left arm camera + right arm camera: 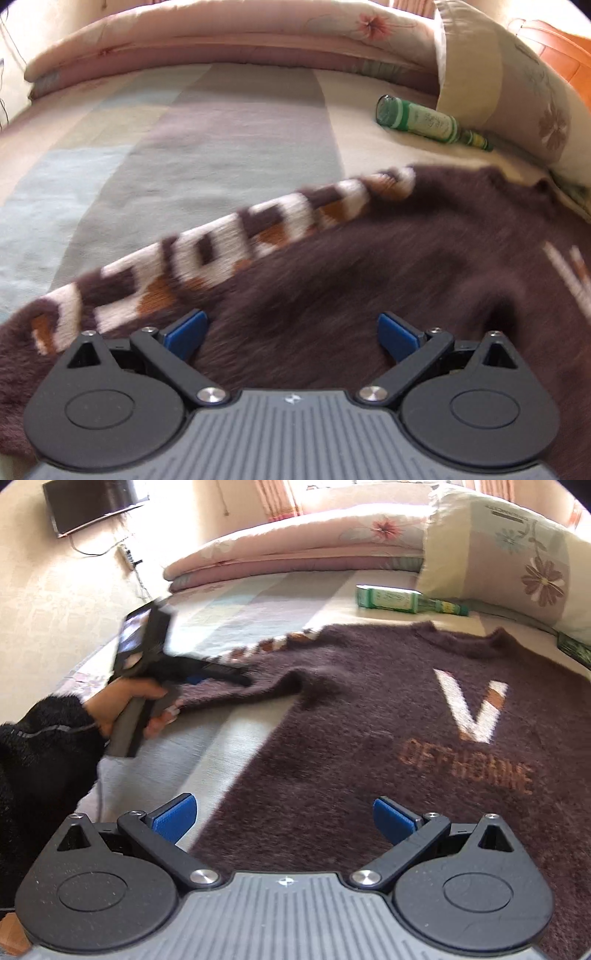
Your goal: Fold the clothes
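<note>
A fuzzy dark brown sweater [369,731] lies spread on the bed, with a white V and orange lettering on its chest. Its sleeve [229,251], patterned in white and orange, stretches out to the left. My left gripper [291,334] hovers open just over that sleeve, blue pads wide apart with nothing between them. The right wrist view shows the same left gripper [236,675] held in a hand at the sleeve, blurred by motion. My right gripper [282,819] stands open above the sweater's lower left edge, empty.
A green glass bottle [428,122] lies on the striped bedsheet [166,166] beyond the sweater, beside a floral pillow [517,565]. A rolled pink quilt [221,40] lines the far side of the bed. A dark screen [88,502] hangs on the wall.
</note>
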`<state>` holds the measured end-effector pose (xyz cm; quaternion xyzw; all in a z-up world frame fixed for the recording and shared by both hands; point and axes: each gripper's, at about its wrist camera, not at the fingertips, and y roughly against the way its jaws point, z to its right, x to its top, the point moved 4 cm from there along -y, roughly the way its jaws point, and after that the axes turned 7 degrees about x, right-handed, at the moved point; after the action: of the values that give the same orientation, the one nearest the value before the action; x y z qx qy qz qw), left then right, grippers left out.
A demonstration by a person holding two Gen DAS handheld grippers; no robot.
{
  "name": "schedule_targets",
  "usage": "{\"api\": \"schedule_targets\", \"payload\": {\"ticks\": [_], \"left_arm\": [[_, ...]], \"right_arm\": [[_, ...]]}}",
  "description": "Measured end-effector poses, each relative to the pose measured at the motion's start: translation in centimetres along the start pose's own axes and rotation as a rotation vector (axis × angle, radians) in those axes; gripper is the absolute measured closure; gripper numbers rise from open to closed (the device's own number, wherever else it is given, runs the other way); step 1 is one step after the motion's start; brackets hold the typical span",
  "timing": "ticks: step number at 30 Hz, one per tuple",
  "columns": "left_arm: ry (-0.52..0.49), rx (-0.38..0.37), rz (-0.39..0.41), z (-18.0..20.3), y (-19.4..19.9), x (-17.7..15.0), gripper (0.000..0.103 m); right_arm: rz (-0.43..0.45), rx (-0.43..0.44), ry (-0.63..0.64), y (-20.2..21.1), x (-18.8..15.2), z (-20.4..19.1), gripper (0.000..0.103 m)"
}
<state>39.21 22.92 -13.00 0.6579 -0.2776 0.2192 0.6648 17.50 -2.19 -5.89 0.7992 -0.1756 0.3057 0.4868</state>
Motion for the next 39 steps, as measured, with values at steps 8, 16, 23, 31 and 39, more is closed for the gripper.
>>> {"api": "schedule_targets", "payload": {"ticks": [8, 16, 23, 31, 39], "left_arm": [[0.01, 0.051, -0.03, -4.2, 2.9, -0.5, 0.003], [-0.237, -0.125, 0.13, 8.9, 4.3, 4.2, 0.002], [-0.312, -0.083, 0.132, 11.5, 0.5, 0.6, 0.001], [-0.261, -0.133, 0.108, 10.7, 2.1, 0.7, 0.001], [-0.131, -0.428, 0.063, 12.4, 1.4, 1.3, 0.001]], "right_arm": [[-0.005, -0.007, -0.08, -0.5, -0.8, 2.4, 0.0], [0.005, -0.03, -0.051, 0.0, -0.7, 2.0, 0.0], [-0.004, -0.051, -0.055, 0.6, -1.7, 3.2, 0.0], [-0.007, -0.04, -0.094, 0.2, -2.2, 4.5, 0.0], [-0.012, -0.048, -0.081, 0.2, -2.4, 4.2, 0.0]]}}
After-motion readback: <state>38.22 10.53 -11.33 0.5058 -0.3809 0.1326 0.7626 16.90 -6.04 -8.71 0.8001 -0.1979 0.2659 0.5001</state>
